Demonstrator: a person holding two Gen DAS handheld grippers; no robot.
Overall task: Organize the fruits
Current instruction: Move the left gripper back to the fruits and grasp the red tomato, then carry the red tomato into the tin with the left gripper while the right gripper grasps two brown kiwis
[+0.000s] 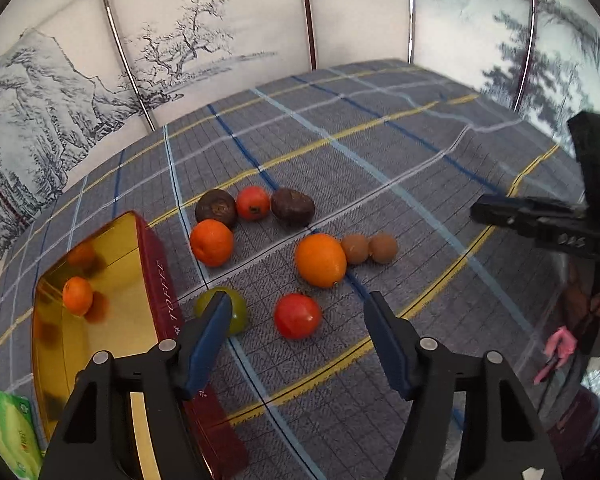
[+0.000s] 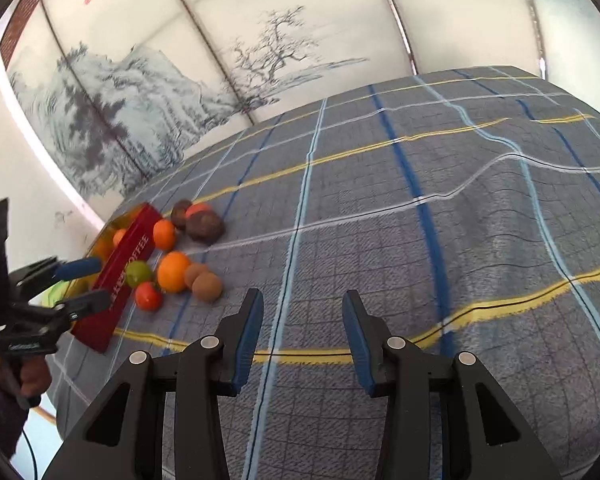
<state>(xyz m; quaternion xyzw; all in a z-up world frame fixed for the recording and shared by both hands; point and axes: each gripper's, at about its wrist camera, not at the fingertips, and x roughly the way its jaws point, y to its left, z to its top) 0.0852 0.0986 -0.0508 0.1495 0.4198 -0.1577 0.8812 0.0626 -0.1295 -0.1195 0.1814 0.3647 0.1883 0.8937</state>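
Fruits are scattered on a grey plaid cloth (image 1: 380,152) covering the surface.

A dark red rectangular toffee tin (image 1: 156,264) with a gold lining is seen at the left; one small orange mandarin (image 1: 77,295) lies inside it.

Beside the tin wall a green round fruit (image 1: 236,312) is partly hidden behind a blue pad. Near it lie a red tomato (image 1: 297,316), a large orange (image 1: 320,260), two brown round fruits (image 1: 370,248), a second mandarin (image 1: 211,242), two dark brown fruits (image 1: 256,206) and a small red-orange fruit (image 1: 253,202) between them.

The left gripper (image 1: 296,340) is held above the tomato, jaws apart, nothing clasped.

The right gripper (image 2: 303,340) is held over bare cloth, jaws apart and empty, well apart from the fruit.
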